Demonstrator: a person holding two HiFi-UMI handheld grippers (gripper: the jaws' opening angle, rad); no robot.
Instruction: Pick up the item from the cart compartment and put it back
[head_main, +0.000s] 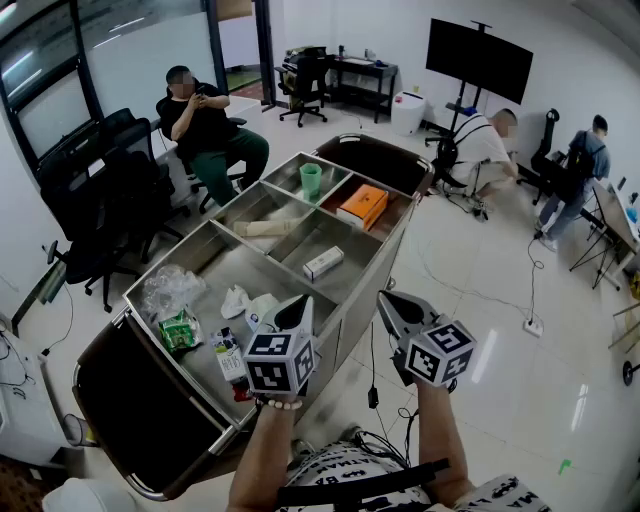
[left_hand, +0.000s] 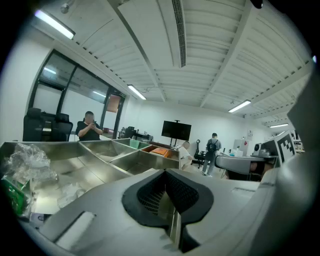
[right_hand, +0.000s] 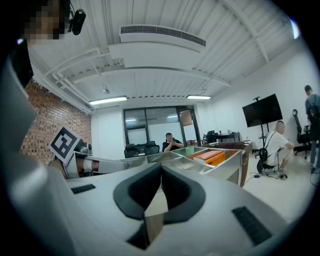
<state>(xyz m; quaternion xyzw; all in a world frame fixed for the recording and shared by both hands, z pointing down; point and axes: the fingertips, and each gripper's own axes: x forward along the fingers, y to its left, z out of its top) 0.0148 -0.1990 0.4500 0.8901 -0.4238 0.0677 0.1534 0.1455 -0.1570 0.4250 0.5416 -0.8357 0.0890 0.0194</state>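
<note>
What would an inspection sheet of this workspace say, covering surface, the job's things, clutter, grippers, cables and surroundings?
Surface: steel cart with divided compartments, on a pale floor.
Job's things: green plastic cup, flat orange box, small white carton, each in its own compartment.
Clutter: crumpled clear plastic bag, green packet, white wrappers in the nearest compartment.
Grippers: left gripper and right gripper, both jaws together, nothing held.
Cables: white power strip with its cable on the floor.
Surroundings: seated person, black screen on a stand, black office chairs.
</note>
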